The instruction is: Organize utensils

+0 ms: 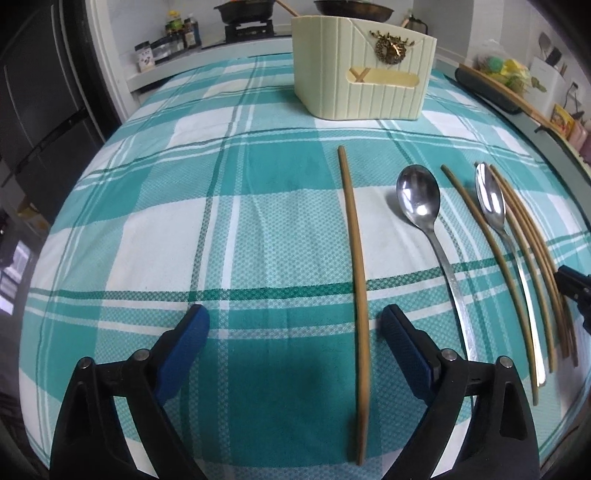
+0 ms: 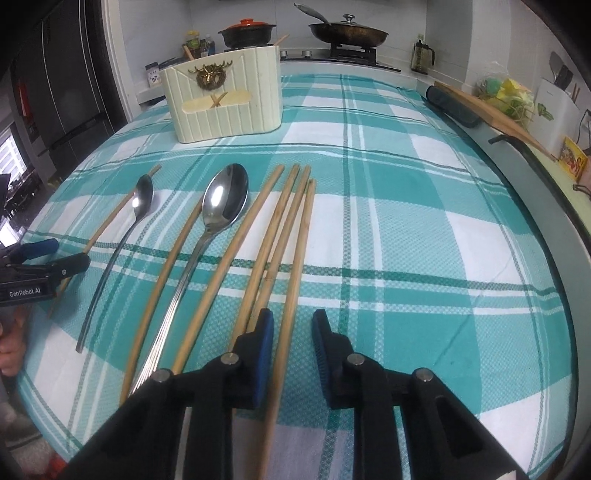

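Note:
Several wooden chopsticks and two steel spoons lie in a row on the teal plaid cloth. My left gripper (image 1: 295, 325) is open, with the leftmost chopstick (image 1: 356, 236) lying between its fingers, near the right pad. A spoon (image 1: 419, 195) lies just right of it. My right gripper (image 2: 293, 328) is open around the rightmost chopstick (image 2: 301, 243). The larger spoon (image 2: 225, 199) and the smaller spoon (image 2: 143, 195) lie to its left. The cream utensil holder (image 1: 360, 70) stands at the far side; it also shows in the right wrist view (image 2: 225, 99).
The plaid cloth (image 2: 424, 229) covers the table. A stove with a pan (image 2: 349, 35) and a pot (image 2: 247, 31) stands behind the holder. A dark roll and wooden board (image 2: 465, 101) lie along the right counter edge. The left gripper (image 2: 48, 264) shows at far left.

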A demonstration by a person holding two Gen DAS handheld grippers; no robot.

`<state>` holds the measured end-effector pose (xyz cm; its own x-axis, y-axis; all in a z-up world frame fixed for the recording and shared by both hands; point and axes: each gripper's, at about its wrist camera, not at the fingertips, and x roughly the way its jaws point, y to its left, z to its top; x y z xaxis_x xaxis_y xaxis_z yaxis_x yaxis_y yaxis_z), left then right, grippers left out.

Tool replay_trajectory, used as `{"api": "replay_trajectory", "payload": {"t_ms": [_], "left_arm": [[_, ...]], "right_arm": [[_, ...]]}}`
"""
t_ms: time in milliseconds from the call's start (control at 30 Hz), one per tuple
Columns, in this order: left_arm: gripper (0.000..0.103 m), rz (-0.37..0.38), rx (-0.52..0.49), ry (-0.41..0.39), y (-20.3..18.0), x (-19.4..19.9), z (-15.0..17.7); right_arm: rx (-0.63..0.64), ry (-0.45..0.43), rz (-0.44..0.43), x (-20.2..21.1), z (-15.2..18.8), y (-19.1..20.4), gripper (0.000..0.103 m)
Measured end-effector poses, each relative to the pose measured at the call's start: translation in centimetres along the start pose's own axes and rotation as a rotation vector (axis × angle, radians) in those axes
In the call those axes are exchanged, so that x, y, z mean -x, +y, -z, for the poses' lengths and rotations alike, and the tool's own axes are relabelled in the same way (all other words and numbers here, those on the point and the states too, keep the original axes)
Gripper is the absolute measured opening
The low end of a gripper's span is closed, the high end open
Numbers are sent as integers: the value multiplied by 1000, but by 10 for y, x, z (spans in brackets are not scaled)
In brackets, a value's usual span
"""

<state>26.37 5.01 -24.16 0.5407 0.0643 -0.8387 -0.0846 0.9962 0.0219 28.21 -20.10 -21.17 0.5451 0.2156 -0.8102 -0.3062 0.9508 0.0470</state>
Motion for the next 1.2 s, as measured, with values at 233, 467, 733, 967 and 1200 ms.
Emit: {"api": "replay_trajectory", "payload": {"t_ms": [233, 467, 733, 967, 1200], "left_arm": [[53, 16, -13, -24, -15, 8, 3], [11, 0, -35, -48, -30, 12, 5], [5, -3, 24, -30, -20, 20, 16], [6, 13, 78, -2, 2, 35, 37], [32, 58, 94, -6, 8, 38, 41]], "right_arm": [[3, -20, 26, 1, 3, 2, 13], [8, -31, 45, 2, 5, 3, 12], [-52, -43, 81, 5, 10, -5, 11], [-86, -31, 131, 13, 20, -17, 11], [-113, -39, 169, 21, 31, -26, 11]]}}
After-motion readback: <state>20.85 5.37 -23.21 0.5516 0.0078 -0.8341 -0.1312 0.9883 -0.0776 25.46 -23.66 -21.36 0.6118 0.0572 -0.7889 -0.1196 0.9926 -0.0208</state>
